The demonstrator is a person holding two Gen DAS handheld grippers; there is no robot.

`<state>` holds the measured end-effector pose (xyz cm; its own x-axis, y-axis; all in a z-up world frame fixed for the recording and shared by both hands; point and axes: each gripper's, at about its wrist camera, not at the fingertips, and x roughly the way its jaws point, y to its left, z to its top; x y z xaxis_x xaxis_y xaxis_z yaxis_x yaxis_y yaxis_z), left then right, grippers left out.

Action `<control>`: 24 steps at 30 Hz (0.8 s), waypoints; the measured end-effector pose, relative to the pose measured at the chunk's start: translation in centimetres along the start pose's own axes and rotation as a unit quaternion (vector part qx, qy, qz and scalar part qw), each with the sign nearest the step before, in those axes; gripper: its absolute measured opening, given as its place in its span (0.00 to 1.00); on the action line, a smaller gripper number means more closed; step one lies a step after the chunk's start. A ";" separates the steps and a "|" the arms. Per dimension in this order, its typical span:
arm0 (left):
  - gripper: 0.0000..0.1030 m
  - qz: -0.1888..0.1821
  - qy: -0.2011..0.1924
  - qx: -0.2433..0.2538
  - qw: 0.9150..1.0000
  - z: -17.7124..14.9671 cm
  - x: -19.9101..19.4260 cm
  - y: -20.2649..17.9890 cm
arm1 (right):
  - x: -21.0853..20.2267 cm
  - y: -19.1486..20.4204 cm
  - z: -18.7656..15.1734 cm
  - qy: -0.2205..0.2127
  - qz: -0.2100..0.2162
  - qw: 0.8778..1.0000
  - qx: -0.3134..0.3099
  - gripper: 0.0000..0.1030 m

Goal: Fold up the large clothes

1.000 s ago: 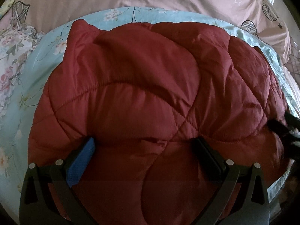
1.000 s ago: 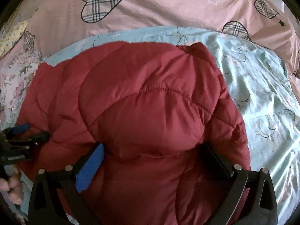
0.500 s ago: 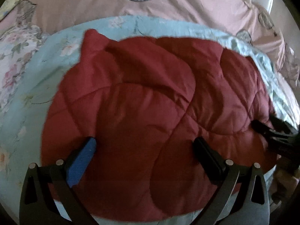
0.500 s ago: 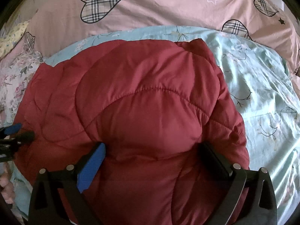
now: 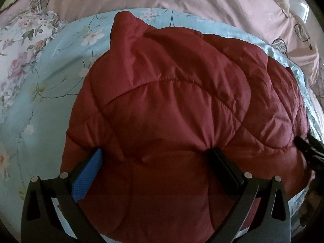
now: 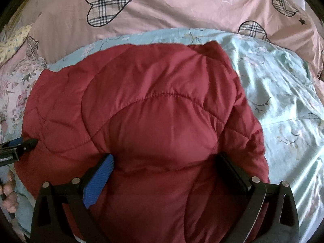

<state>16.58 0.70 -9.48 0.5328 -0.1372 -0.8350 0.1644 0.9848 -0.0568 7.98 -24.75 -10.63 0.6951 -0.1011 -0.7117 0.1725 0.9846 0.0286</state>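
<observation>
Dark red quilted jacket [image 5: 172, 105], folded, puffy, lying on bed

left gripper [image 5: 157, 158]: jaws spread wide | right gripper [image 6: 164, 163]: jaws spread wide

Home bedroom, pink heart-print duvet [image 6: 172, 6], floral blue sheet [image 6: 283, 93] on bed

The right gripper [image 6: 163, 160] stands wide apart over a red quilted jacket [image 6: 154, 109] lying folded on a light blue sheet [image 6: 283, 101]; the left gripper [image 6: 22, 142] tips touch the jacket's left edge, a hand [image 6: 8, 194] below, pink bedding [image 6: 172, 10] behind
</observation>
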 end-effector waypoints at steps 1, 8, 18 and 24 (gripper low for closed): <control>1.00 0.001 0.000 0.001 1.000 0.0 0.0 0.0 | -0.6 0.1 -0.1 -0.007 0.000 1.000 0.001 0.94; 1.00 0.010 -0.004 0.007 1.000 -0.3 -0.2 -0.3 | 0.5 -1.1 -1.6 0.000 0.016 1.000 0.011 0.95; 1.00 0.040 -0.024 0.023 0.999 -1.4 -3.3 -0.5 | -2.9 -1.1 -1.4 -0.016 0.030 0.999 0.023 0.94; 1.00 0.057 -0.038 0.033 0.997 -3.4 -5.9 -0.6 | -5.6 -0.8 -2.5 -0.023 0.042 0.999 0.011 0.94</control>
<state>10.54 1.28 -6.36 0.6115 -0.0347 -0.7905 0.1528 0.9854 0.0750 2.16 -24.63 -8.42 0.7393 -0.0254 -0.6729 0.1266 0.9867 0.1019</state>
